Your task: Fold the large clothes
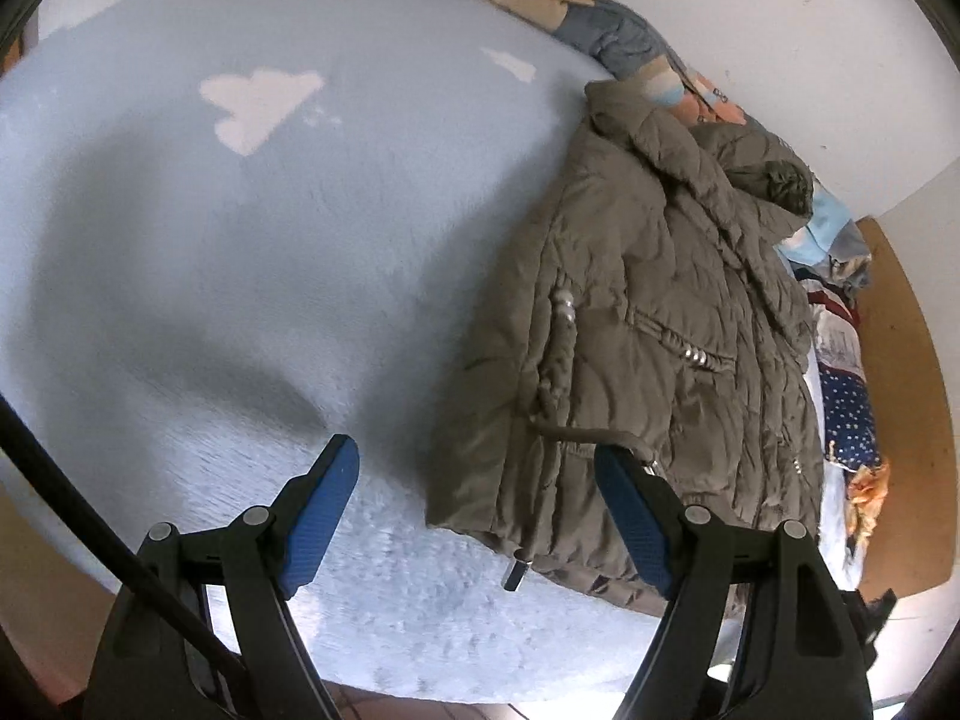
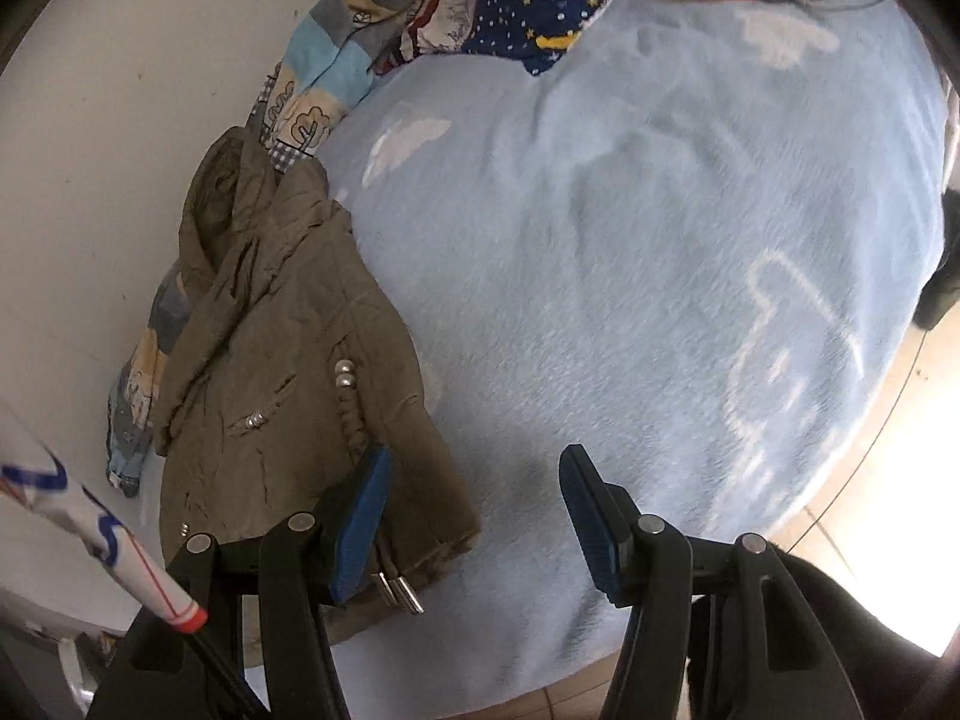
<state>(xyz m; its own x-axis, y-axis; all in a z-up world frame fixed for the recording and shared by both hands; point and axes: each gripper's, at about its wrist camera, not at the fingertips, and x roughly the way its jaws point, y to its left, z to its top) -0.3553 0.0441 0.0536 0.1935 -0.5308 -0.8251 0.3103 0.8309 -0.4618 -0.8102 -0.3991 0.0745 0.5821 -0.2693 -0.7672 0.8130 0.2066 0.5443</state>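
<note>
While the olive-brown quilted puffer jacket point(image 1: 648, 324) lies in a folded bundle at the wall-side edge of the pale blue fleece blanket with white cloud shapes point(image 1: 252, 228), its metal-tipped drawcords point(image 2: 399, 585) trail loose at the hem and could catch on a finger. Both tongs are released and hold nothing: the left gripper point(image 1: 480, 516) and right gripper point(image 2: 474, 516) hover near the hem. The slippery padding will probably spring open, and the bundle may slide toward the patchwork bedding point(image 2: 312, 96).
</note>
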